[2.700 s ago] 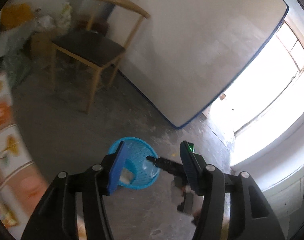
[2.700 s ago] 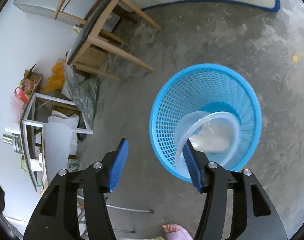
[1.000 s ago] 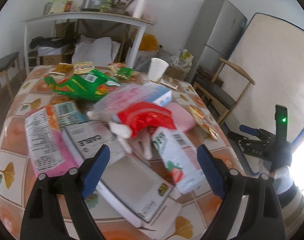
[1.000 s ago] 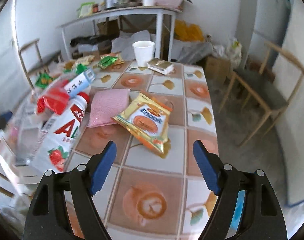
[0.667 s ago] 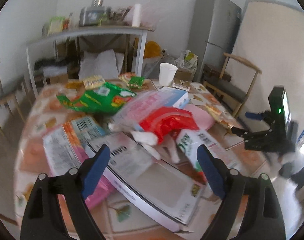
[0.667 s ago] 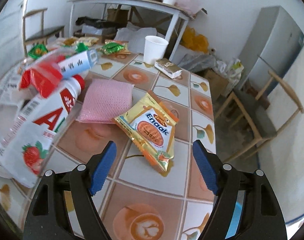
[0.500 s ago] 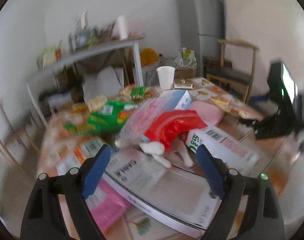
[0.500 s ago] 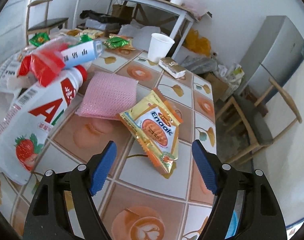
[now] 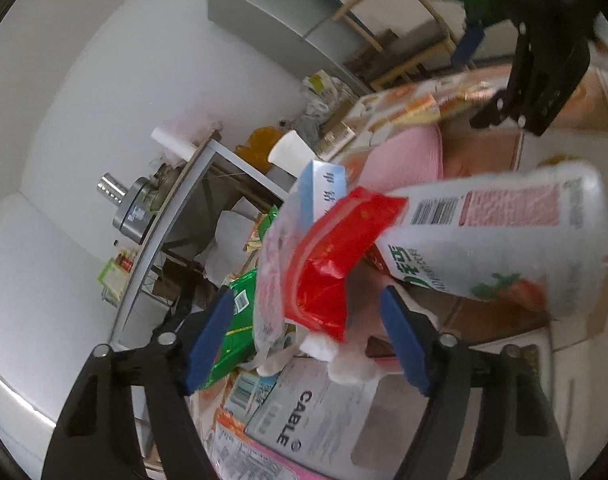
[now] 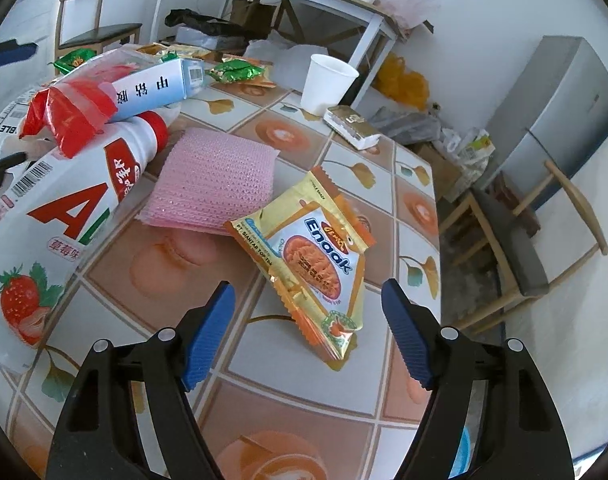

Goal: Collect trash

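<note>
My right gripper (image 10: 306,334) is open and empty, just above the tiled table (image 10: 304,408), with a yellow Enaak snack packet (image 10: 314,256) lying between and beyond its fingers. A pink cloth (image 10: 215,182) lies left of the packet. My left gripper (image 9: 304,336) is open and empty, tilted, close around a red plastic wrapper (image 9: 332,256) on the trash pile. A white strawberry milk bottle (image 9: 500,240) lies right of the wrapper; it also shows in the right wrist view (image 10: 59,216).
A blue and white carton (image 10: 151,88), white paper cup (image 10: 328,84), small box (image 10: 352,126), green packets (image 10: 235,70) and a CABLE box (image 9: 304,416) lie on the table. A wooden chair (image 10: 520,248) and fridge (image 10: 556,108) stand right.
Both grippers swung from the blue basket on the floor to the table. Since half a second ago the left gripper has rolled and closed in on the red wrapper; the right moved slightly nearer the packet.
</note>
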{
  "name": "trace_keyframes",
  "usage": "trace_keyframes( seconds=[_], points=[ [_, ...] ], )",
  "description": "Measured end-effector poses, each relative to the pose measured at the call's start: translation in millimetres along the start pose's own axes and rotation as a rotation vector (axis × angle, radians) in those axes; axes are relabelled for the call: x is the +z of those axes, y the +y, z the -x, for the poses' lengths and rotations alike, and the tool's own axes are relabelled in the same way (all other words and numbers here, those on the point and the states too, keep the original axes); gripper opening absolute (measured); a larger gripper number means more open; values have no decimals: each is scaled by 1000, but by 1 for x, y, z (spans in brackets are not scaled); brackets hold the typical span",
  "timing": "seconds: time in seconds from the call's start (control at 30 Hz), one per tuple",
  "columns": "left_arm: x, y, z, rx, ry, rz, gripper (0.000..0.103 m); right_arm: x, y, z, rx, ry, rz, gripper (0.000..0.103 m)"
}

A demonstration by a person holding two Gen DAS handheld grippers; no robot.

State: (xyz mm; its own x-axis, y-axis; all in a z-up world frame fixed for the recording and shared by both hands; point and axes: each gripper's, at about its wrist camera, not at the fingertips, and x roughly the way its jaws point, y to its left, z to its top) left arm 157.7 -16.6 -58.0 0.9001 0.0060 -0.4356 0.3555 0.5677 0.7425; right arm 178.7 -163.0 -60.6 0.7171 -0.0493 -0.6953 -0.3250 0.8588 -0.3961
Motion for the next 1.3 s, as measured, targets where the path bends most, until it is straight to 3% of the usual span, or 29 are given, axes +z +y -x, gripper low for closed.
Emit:
trace_keyframes(
  seconds=[0.27,0.47,0.73,1.07,1.3],
  points=[
    [1,-1,-24,-2,27,-67,49,3,6,-13,11,5,11,67],
    [2,-9,-28,12,36,-114,34,4,3,-17,21,11,-25,55],
    [2,-14,-25,21,28,-141,28,3,1,-16,35,20,-59,28],
    [-2,-22,-3,39,4,-164,27,-2,1,1,43,-5,-93,19],
    [-3,-19,24,14,-8,-106,27,-10,-2,23,81,-24,-140,15]
  ],
)
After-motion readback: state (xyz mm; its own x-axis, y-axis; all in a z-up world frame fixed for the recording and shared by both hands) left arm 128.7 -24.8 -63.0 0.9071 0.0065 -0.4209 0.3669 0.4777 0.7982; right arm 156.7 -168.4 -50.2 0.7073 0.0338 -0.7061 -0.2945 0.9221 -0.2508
